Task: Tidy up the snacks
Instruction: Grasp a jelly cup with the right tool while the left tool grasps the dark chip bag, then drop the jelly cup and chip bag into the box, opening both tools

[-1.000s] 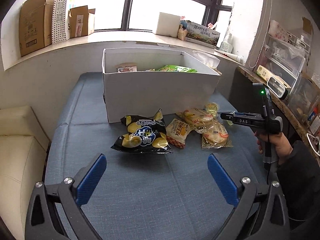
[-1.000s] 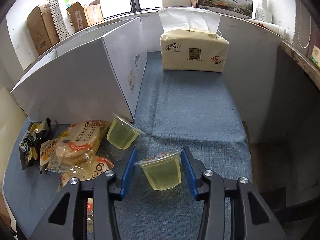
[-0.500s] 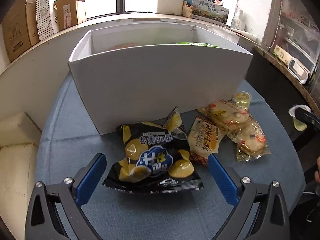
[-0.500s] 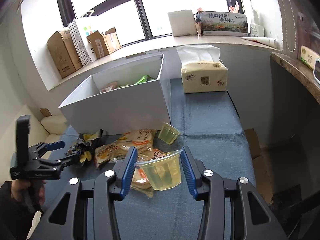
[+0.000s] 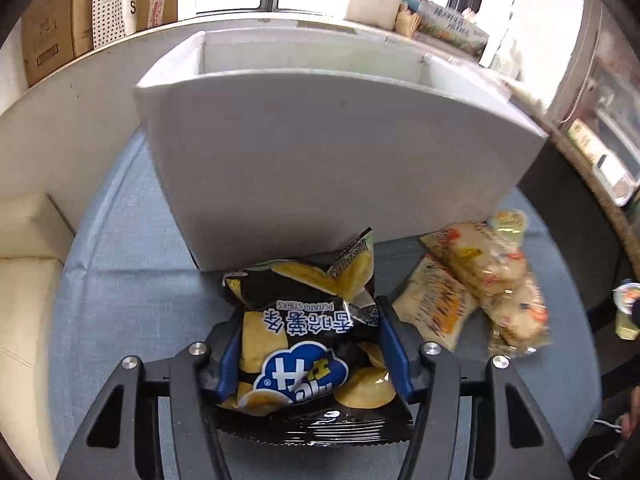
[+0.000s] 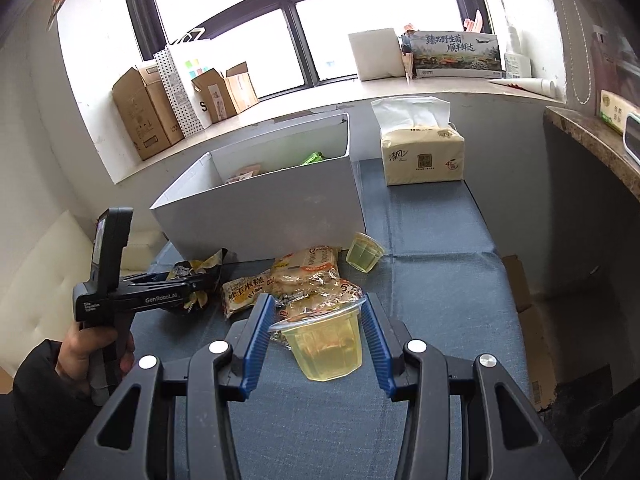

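My left gripper (image 5: 310, 344) is shut on a black potato-stick bag (image 5: 308, 340) lying on the blue table in front of the white box (image 5: 332, 148). From the right wrist view the left gripper (image 6: 172, 294) is seen closed on that bag (image 6: 200, 270). My right gripper (image 6: 318, 338) is shut on a yellow jelly cup (image 6: 326, 350), held above the table. A second jelly cup (image 6: 363, 254) lies tilted by the box corner. Several yellow cake packets (image 5: 486, 276) lie right of the black bag, also in the right wrist view (image 6: 296, 276).
The white box (image 6: 272, 204) holds a few snacks, one green. A tissue pack (image 6: 422, 152) stands behind it on the table. Cardboard boxes (image 6: 148, 112) line the windowsill. A cream seat (image 5: 24, 272) is at the left, a stone counter (image 6: 592, 140) at the right.
My left gripper moved forward and down onto the black bag and closed on it. My right gripper lifted a little with the jelly cup still held.
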`<action>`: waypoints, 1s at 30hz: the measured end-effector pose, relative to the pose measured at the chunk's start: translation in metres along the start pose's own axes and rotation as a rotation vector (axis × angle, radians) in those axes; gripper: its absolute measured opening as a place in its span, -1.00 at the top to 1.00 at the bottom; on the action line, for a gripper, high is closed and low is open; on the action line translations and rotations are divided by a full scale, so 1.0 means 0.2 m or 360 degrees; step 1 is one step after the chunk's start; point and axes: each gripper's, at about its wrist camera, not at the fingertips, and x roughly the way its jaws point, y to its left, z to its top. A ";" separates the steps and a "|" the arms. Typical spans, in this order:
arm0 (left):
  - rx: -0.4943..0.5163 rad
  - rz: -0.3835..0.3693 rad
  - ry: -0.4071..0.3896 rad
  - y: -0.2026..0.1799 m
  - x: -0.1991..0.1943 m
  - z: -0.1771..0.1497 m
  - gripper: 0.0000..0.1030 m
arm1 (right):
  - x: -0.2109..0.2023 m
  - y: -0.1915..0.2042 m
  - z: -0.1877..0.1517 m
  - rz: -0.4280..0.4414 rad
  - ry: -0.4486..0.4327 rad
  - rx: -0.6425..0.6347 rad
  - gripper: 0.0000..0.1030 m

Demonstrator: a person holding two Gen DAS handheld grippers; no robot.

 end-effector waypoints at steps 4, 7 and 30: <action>0.0036 -0.0025 -0.0112 0.00 -0.21 -0.04 -0.21 | -0.01 0.03 -0.01 0.0020 -0.0007 0.0000 0.05; 0.0074 -0.0056 -0.0209 -0.02 -0.40 -0.06 -0.22 | 0.00 0.08 -0.01 0.0028 0.0003 -0.0052 0.05; 0.0100 0.0026 -0.0339 0.02 -0.26 0.80 -0.23 | 0.64 0.19 0.95 0.0077 0.0021 -0.0197 0.05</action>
